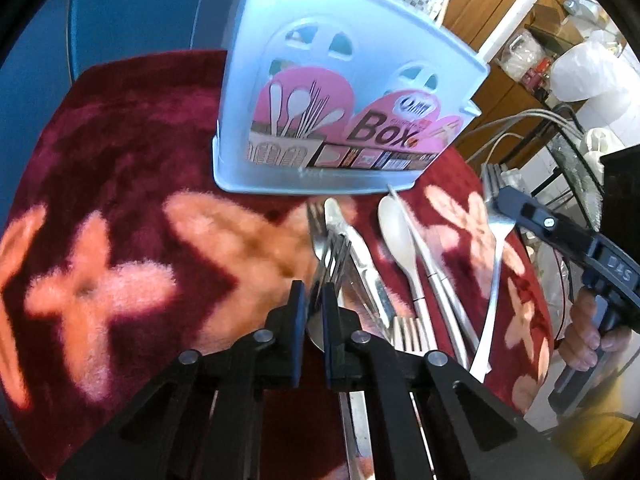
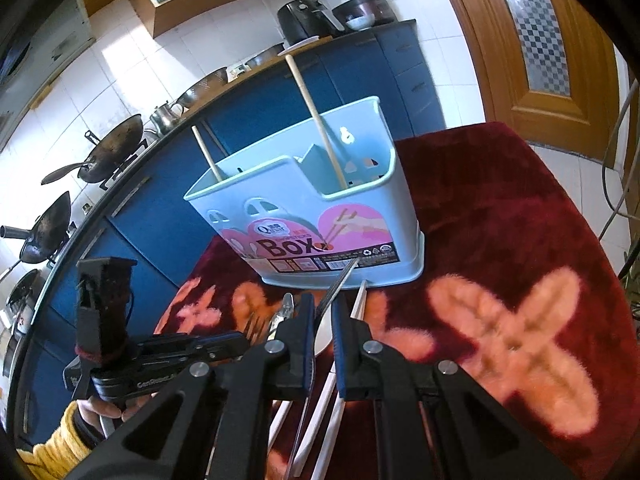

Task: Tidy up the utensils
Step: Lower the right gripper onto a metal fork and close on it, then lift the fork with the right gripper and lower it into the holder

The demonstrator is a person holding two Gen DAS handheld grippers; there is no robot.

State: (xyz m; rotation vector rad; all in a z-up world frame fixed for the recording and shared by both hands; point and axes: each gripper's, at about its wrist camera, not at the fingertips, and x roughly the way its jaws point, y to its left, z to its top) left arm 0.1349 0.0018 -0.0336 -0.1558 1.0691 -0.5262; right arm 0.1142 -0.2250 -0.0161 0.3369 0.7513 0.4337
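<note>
Utensils lie in a row just in front of the blue utensil box [image 1: 336, 92] on the dark red floral rug [image 1: 120, 168]: knife [image 1: 360, 256], white spoon [image 1: 398, 240], more forks. My left gripper [image 1: 314, 300] has its jaws pinched narrow on a fork [image 1: 334, 256] there. Only the left cam shows my right gripper's fork [image 1: 496, 216] tines-up, right of the box. The right cam shows the right gripper [image 2: 322, 320] jaws clamped on that fork's handle, plus two chopsticks [image 2: 316, 120] inside the box. Behind the box: blue cabinets [image 2: 280, 92], woks [image 2: 108, 152], wooden door [image 2: 540, 40].
</note>
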